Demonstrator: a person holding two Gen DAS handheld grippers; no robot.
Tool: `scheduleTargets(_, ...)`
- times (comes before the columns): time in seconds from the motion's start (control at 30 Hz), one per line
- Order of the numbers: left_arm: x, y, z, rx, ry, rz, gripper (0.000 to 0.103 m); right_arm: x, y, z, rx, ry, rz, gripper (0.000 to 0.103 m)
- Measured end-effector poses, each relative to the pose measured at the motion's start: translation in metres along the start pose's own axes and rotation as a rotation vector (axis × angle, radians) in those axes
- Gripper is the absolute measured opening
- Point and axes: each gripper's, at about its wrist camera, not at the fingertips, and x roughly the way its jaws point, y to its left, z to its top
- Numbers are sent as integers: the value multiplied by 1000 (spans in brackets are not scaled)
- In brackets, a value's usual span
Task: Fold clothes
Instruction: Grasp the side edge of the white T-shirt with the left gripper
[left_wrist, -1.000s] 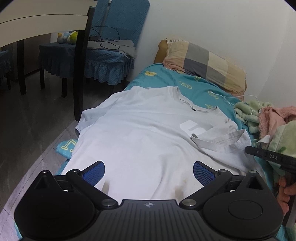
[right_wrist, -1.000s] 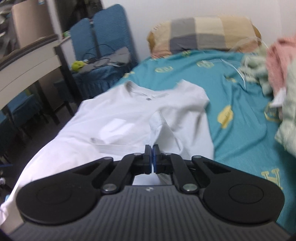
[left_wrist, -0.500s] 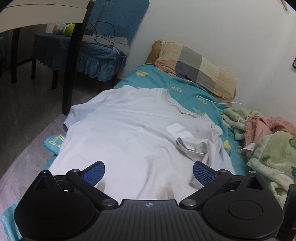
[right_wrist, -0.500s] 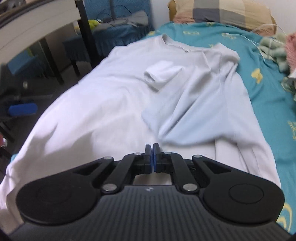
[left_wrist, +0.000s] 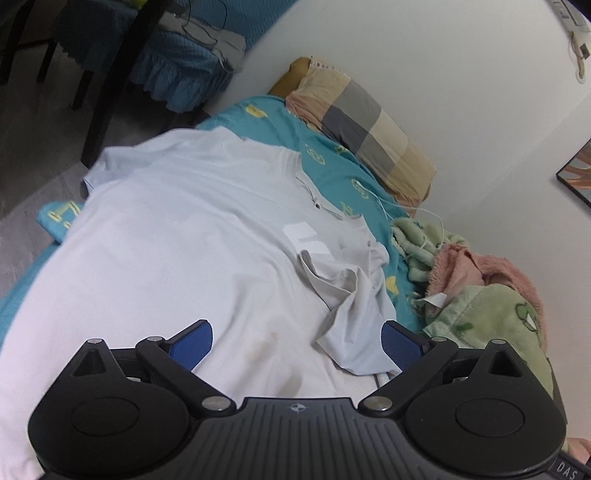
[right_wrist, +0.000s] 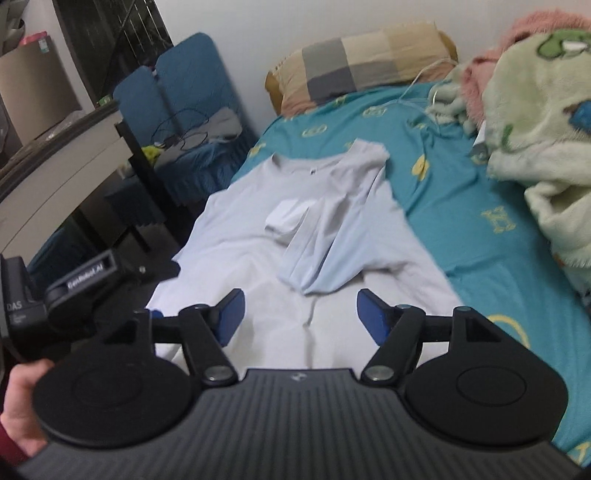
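Note:
A pale white T-shirt (left_wrist: 177, 236) lies spread on the teal bed sheet (left_wrist: 332, 162), collar toward the pillow. Its right sleeve (left_wrist: 351, 295) is folded inward in a rumpled flap over the chest. The same shirt (right_wrist: 258, 258) and folded sleeve (right_wrist: 332, 240) show in the right wrist view. My left gripper (left_wrist: 297, 341) is open and empty, hovering over the shirt's lower part. My right gripper (right_wrist: 299, 314) is open and empty, just short of the folded sleeve. The left gripper's body (right_wrist: 74, 291) shows at the left of the right wrist view.
A checked pillow (left_wrist: 365, 122) lies at the bed's head. Green and pink fleece blankets (left_wrist: 491, 295) are piled along the right side, with a white cable (left_wrist: 399, 206). A blue-covered chair (right_wrist: 192, 110) and a dark table leg (left_wrist: 118, 81) stand left of the bed.
My right gripper has opened and let go of the sleeve, which now lies folded over the chest, and it pulled back. My left gripper shifted slightly, still open.

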Motion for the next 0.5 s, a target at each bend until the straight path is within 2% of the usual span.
scheduleTargets(0.07, 13, 0, 4, -54, 21, -25, 98, -1, -6, 6, 15, -26, -5, 69)
scheduleTargets(0.17, 43, 6, 18, -196, 44, -74, 98, 4, -26, 12, 94, -38, 8, 69)
scheduleTargets(0.27, 84, 8, 30, -283, 44, -71, 97, 10, -48, 16, 159, -41, 9, 69)
scheduleTargets(0.37, 129, 4, 41, -287, 46, -35, 87, 19, -72, 18, 229, -40, -9, 70)
scheduleTargets(0.5, 178, -12, 51, -224, 58, 7, 74, 32, -103, 19, 366, -24, -11, 71)
